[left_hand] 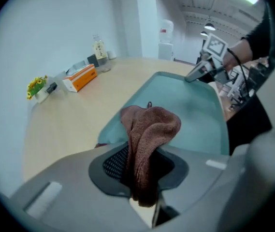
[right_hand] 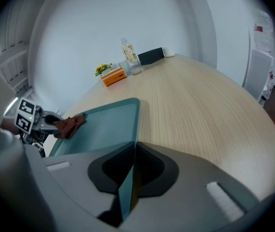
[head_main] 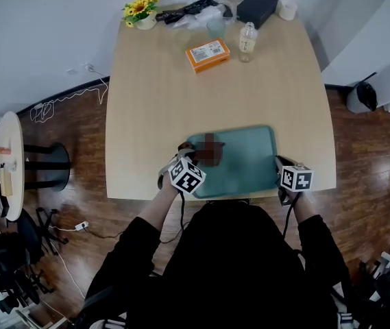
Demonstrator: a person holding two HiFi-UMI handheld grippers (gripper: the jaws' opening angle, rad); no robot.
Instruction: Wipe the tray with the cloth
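A teal tray (head_main: 249, 163) lies at the table's near edge. My left gripper (head_main: 193, 157) is shut on a brown cloth (head_main: 210, 149), which rests on the tray's left part. In the left gripper view the cloth (left_hand: 149, 139) bunches up between the jaws, with the tray (left_hand: 195, 115) beyond it. My right gripper (head_main: 282, 172) is shut on the tray's right rim. In the right gripper view the rim (right_hand: 127, 178) runs between the jaws, and the cloth (right_hand: 70, 124) and the left gripper (right_hand: 48, 121) show at the tray's far side.
At the table's far end stand an orange box (head_main: 208, 54), a small bottle (head_main: 247, 42), a clear cup (head_main: 216, 27), a black box (head_main: 257, 7), a flower pot (head_main: 142, 11) and a roll of tape (head_main: 288, 9). A round side table (head_main: 8, 163) stands at the left.
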